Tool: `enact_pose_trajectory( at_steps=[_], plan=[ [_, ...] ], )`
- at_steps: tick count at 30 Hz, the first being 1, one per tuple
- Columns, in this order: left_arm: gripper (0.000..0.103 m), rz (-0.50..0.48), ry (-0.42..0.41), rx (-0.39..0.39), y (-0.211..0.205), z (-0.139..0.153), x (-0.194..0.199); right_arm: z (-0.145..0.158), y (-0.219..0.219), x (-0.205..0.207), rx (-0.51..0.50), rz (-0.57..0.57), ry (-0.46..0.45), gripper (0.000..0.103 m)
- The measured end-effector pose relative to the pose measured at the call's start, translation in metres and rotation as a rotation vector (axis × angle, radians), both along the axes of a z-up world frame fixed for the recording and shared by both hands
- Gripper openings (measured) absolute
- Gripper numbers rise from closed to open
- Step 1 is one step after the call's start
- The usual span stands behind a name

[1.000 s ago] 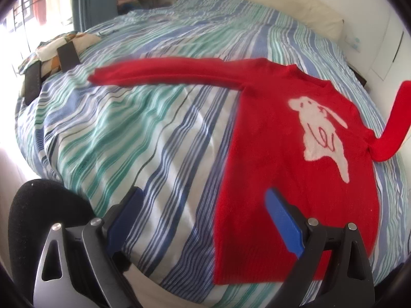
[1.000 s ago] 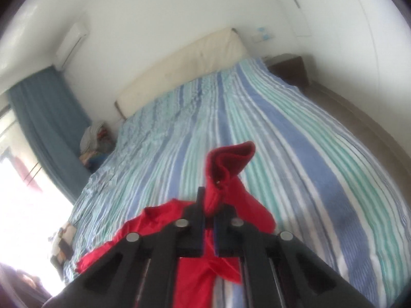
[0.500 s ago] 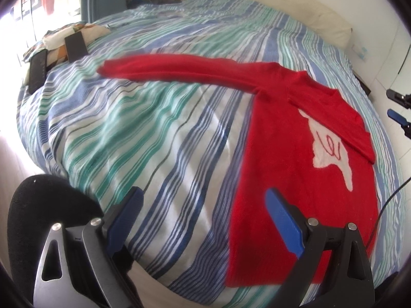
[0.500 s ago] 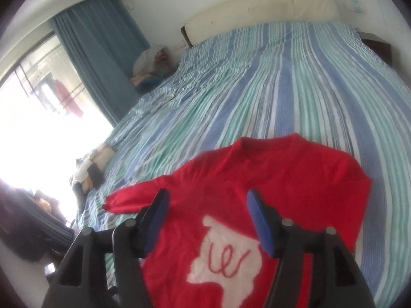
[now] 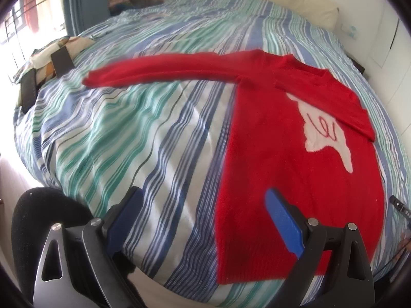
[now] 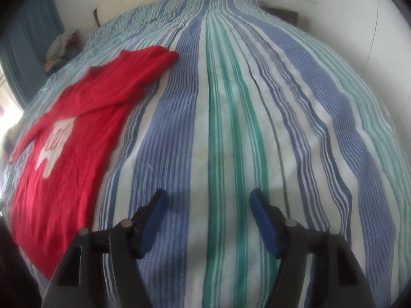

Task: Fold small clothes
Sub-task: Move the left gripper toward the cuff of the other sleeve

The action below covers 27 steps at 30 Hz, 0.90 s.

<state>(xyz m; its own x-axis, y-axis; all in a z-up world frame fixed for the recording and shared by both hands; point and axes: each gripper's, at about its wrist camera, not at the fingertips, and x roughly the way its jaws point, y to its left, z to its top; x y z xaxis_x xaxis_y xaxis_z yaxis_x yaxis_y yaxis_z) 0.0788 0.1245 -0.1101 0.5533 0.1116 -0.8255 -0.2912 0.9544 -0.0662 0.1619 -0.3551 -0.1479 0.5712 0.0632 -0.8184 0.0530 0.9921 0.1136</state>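
A red sweater (image 5: pixel 295 169) is seen lying flat on a bed (image 5: pixel 128 128) covered with a blue, green and white striped sheet. In the left wrist view the sweater fills the right half of the frame, with its white animal motif (image 5: pixel 326 133) showing; one sleeve (image 5: pixel 164 69) is stretched out toward the upper left, while the other sleeve (image 5: pixel 331 97) is folded across the chest and partly covers the motif. The left tool (image 5: pixel 205 220) is held at the bottom of that frame with its blue fingers (image 5: pixel 282 220) wide apart and nothing between them; its right finger is seen over the sweater's lower part, though contact cannot be judged. In the right wrist view the sweater (image 6: pixel 69 154) is placed at the left of the frame, and the right tool (image 6: pixel 208 220) is seen at the bottom centre over bare striped sheet, its jaws opening with nothing between them. A cream headboard (image 6: pixel 174 0) is visible at the top of that view. Two dark flat objects (image 5: pixel 61 61) are seen on a patterned cushion at the upper left of the left wrist view.
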Motion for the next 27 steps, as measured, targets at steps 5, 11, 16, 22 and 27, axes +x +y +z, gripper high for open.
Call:
enact_pose_trajectory(
  at_steps=[5,11,16,22,27],
  plan=[
    [0.101,-0.044,0.064,0.064,0.011,0.003,0.041,-0.007,-0.001,-0.008,0.009,-0.054,-0.027,0.080],
    [0.101,0.038,0.084,0.063,0.055,-0.010,0.079,-0.019,0.018,-0.011,-0.057,-0.027,-0.050,0.093],
    [0.101,0.086,0.190,-0.019,0.084,-0.055,0.093,-0.025,0.019,-0.012,-0.058,-0.007,-0.066,0.100],
    [0.102,0.057,0.157,-0.003,0.078,-0.062,0.085,-0.029,0.022,-0.013,-0.076,0.003,-0.081,0.103],
    [0.103,0.042,0.148,0.004,0.078,-0.063,0.083,-0.029,0.023,-0.013,-0.078,0.003,-0.085,0.103]
  ],
)
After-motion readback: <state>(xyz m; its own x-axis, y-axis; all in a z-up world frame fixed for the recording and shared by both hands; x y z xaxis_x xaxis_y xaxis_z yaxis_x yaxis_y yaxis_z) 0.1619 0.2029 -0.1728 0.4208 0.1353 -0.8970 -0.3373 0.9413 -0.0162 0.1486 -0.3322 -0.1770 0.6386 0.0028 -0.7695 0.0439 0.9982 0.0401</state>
